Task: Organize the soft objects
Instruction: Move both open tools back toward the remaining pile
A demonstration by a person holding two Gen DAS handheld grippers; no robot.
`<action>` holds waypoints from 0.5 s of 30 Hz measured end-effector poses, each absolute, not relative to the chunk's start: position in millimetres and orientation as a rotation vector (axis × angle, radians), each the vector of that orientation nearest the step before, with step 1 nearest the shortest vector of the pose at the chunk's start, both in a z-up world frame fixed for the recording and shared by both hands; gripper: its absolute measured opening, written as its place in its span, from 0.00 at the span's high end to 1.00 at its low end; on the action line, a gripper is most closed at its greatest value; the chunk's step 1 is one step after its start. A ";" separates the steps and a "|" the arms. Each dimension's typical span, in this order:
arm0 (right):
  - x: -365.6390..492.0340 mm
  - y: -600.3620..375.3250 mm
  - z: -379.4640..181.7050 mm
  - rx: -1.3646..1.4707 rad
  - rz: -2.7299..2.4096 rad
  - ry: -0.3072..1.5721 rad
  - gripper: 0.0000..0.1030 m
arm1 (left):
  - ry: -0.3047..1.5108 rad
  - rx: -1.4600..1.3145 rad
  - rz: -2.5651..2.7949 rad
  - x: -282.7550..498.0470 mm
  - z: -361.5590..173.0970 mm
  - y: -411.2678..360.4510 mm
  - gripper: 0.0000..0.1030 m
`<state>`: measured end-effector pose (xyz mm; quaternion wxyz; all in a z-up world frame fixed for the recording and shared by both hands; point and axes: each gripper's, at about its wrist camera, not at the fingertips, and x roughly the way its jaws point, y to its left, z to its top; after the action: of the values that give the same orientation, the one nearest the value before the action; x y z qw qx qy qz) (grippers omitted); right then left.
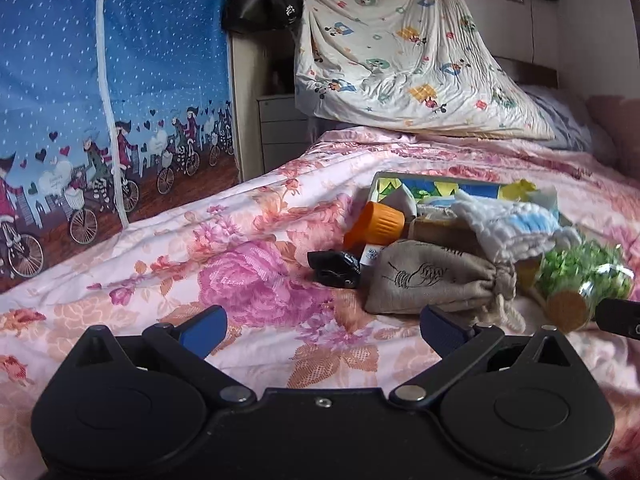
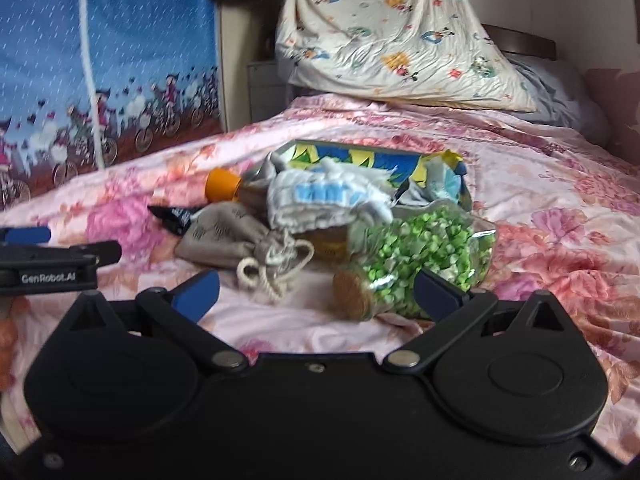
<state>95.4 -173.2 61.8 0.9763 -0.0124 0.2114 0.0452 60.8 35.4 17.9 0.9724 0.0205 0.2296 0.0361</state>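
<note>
A pile of objects lies on the floral bedspread [image 1: 248, 280]. A beige drawstring pouch [image 1: 436, 280] [image 2: 228, 236] lies at the front. A white and blue knitted cloth [image 1: 516, 228] [image 2: 324, 200] rests on top. A cork-stoppered glass jar of green bits [image 1: 580, 280] [image 2: 420, 256] lies on its side. My left gripper [image 1: 324, 330] is open and empty, just short of the pouch. My right gripper [image 2: 316, 292] is open and empty, its right finger beside the jar.
A colourful box [image 1: 436, 188] [image 2: 360, 160] lies behind the pile, with an orange-capped bottle [image 1: 376, 224] [image 2: 222, 186] and a small black object [image 1: 336, 268] [image 2: 176, 216] to its left. A cartoon-print quilt [image 1: 400, 52] hangs at the back. A blue curtain [image 1: 112, 100] stands on the left.
</note>
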 end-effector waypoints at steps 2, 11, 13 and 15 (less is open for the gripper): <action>94.3 -170.8 60.3 -0.036 0.096 0.432 0.01 | 0.474 0.042 0.070 62.2 15.8 35.2 0.01; 98.8 -169.3 53.1 -0.041 0.094 0.473 0.00 | 0.498 0.069 0.080 69.2 9.7 36.1 0.01; 100.7 -168.4 51.1 -0.049 0.092 0.477 0.00 | 0.503 0.073 0.081 70.9 9.4 37.1 0.01; 102.7 -167.4 50.1 -0.053 0.092 0.479 0.00 | 0.503 0.072 0.081 71.8 9.6 37.6 0.01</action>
<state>102.7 -167.4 50.1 0.9701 -0.0262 0.2370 0.0456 71.8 37.6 9.6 0.9671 0.0355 0.2488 0.0400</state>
